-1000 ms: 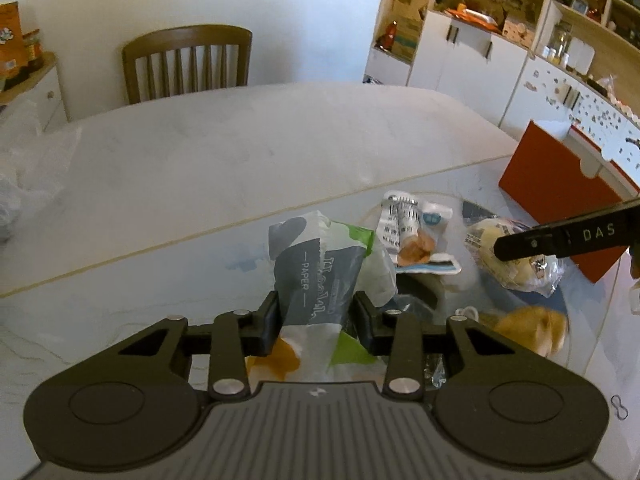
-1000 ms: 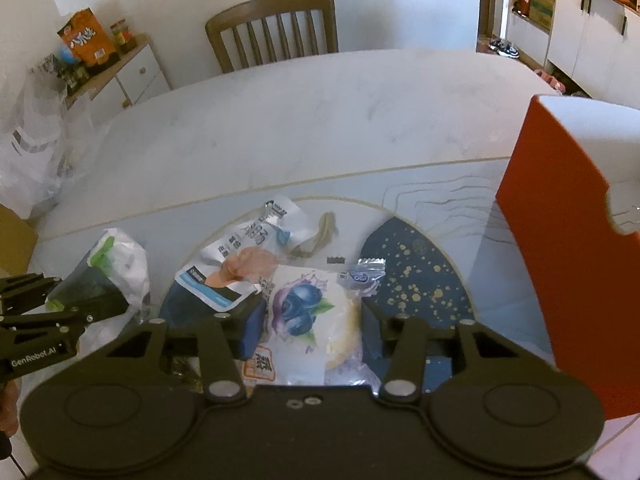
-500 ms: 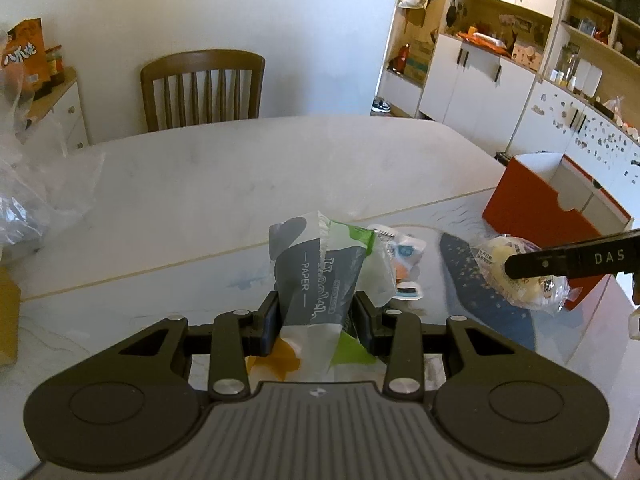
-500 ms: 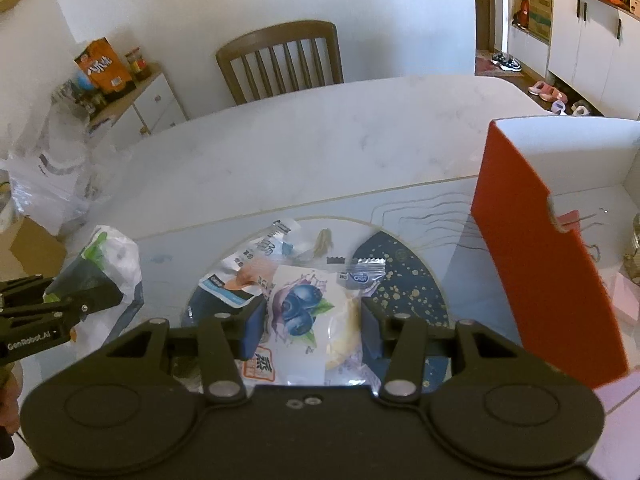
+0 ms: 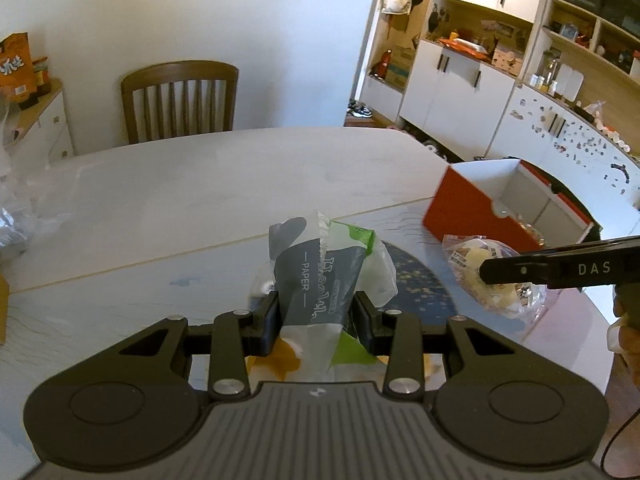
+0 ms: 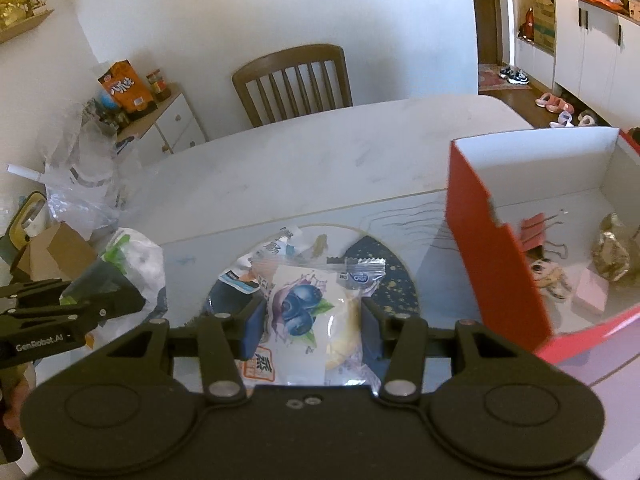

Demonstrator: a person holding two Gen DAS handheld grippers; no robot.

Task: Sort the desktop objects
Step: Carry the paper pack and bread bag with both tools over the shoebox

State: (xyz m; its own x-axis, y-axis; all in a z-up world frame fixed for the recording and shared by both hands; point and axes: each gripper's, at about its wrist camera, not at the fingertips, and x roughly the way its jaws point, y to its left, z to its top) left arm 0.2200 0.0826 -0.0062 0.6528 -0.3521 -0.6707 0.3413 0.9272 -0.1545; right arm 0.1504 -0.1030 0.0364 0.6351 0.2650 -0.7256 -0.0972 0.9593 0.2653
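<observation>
My left gripper (image 5: 317, 312) is shut on a grey, white and green tissue pack (image 5: 320, 276) and holds it above the table; it also shows in the right wrist view (image 6: 120, 280). My right gripper (image 6: 314, 316) is shut on a blueberry bread packet (image 6: 308, 312), seen from the left wrist view (image 5: 484, 276) held in the air. An orange box (image 6: 492, 264) with white compartments stands to the right. Its compartments hold binder clips (image 6: 536, 232) and small items. Several snack packets (image 6: 280, 256) lie on the dark round mat (image 6: 384, 276) below.
A wooden chair (image 5: 180, 100) stands at the far side of the white table (image 5: 240, 176). Plastic bags (image 6: 80, 184) and a cardboard piece (image 6: 56, 252) lie at the left edge. Cabinets (image 5: 460, 100) line the right wall.
Both grippers have risen with their packets; the table and mat look farther below. The inside of the orange box has come into view.
</observation>
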